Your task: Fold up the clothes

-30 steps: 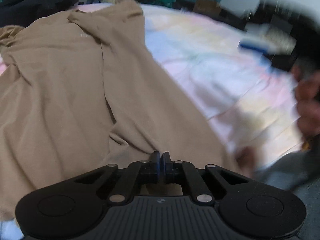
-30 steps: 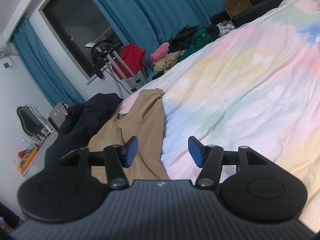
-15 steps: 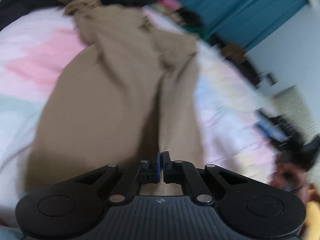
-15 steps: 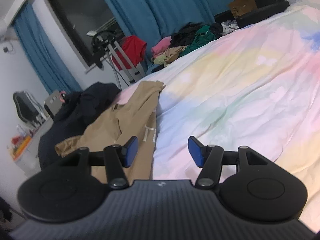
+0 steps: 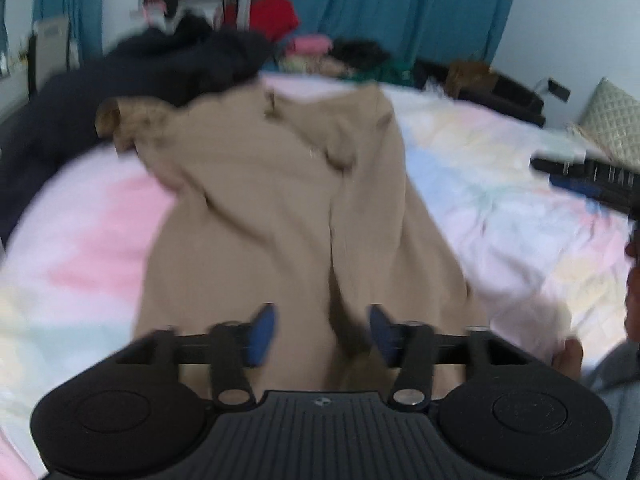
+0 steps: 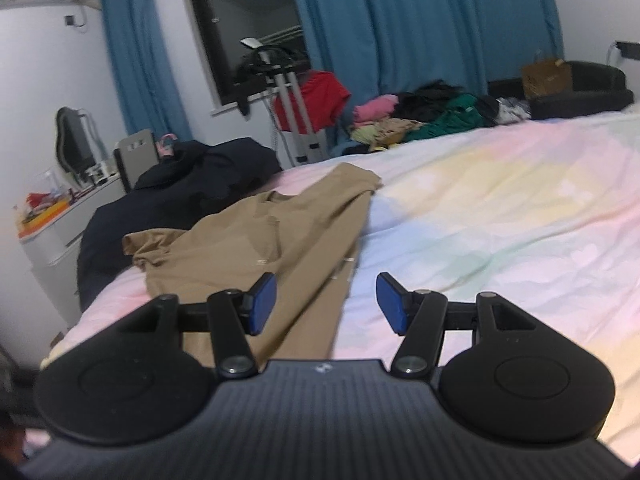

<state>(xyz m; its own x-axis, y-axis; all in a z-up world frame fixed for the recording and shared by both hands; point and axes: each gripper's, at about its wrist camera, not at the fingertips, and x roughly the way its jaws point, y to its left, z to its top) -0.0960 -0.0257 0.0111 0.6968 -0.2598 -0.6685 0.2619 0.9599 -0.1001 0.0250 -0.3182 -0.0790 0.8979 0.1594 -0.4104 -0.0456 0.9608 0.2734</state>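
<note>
My left gripper [image 5: 322, 334] hangs over the near end of the tan shirt [image 5: 280, 216], its blue pads [image 5: 262, 334] spread wide with nothing between them. The shirt lies lengthwise on the pastel bedspread [image 5: 500, 184], running away from me toward the far edge of the bed, with a long crease down its middle and one sleeve bunched up at the far left. The cloth passes under the gap between my fingers; the picture is too blurred for me to tell whether the pads touch it.

My right gripper [image 6: 326, 302] is also apart, its blue pads [image 6: 264, 300] holding nothing. It sits above the bed at the shirt's right edge: the left pad is over the tan shirt [image 6: 280, 236], the right pad over the bare bedspread [image 6: 500, 208]. In the left wrist view the right gripper [image 5: 592, 178] shows at the right edge, above the bedspread and well apart from the shirt.

Beyond the shirt's far left end lies a dark navy garment [image 6: 188, 192], touching the bunched sleeve. Farther back sit a pile of clothes [image 6: 424, 116], a red garment [image 6: 316, 100] on a rack, and blue curtains [image 6: 420, 24].
</note>
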